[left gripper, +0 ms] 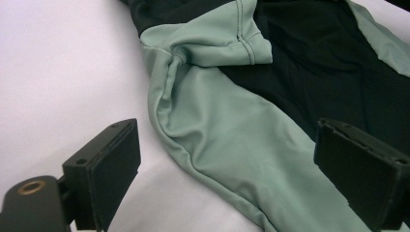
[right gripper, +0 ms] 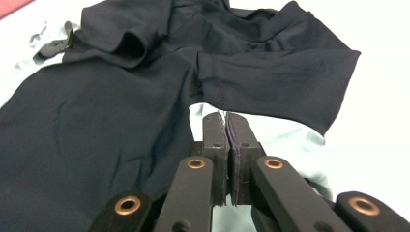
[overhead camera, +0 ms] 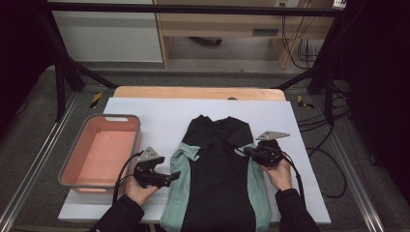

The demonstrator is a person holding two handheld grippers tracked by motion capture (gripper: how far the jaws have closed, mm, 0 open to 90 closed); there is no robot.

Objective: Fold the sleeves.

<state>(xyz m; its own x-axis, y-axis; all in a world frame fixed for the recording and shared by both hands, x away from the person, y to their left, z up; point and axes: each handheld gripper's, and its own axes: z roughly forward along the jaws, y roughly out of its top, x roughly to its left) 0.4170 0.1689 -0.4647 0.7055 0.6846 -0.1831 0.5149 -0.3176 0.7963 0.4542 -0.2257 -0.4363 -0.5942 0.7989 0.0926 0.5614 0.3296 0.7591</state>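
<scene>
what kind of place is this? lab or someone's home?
Most likely a lab recording rig: black metal frame around the table, loose cables across the floor, and a white sheet laid as a work surface.

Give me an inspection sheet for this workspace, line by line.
Surface: white sheet over a wooden table.
Job's things: black and green shirt lying flat, sleeves folded in.
Clutter: empty pink bin at the left.
Grippers: left gripper open, its fingers straddling the shirt's green edge; right gripper shut at the shirt's other side, whether it pinches cloth I cannot tell.
Cables: one trails from each gripper; loose black cables on the floor at the right.
Surroundings: black frame, grey floor, wooden furniture behind.
</scene>
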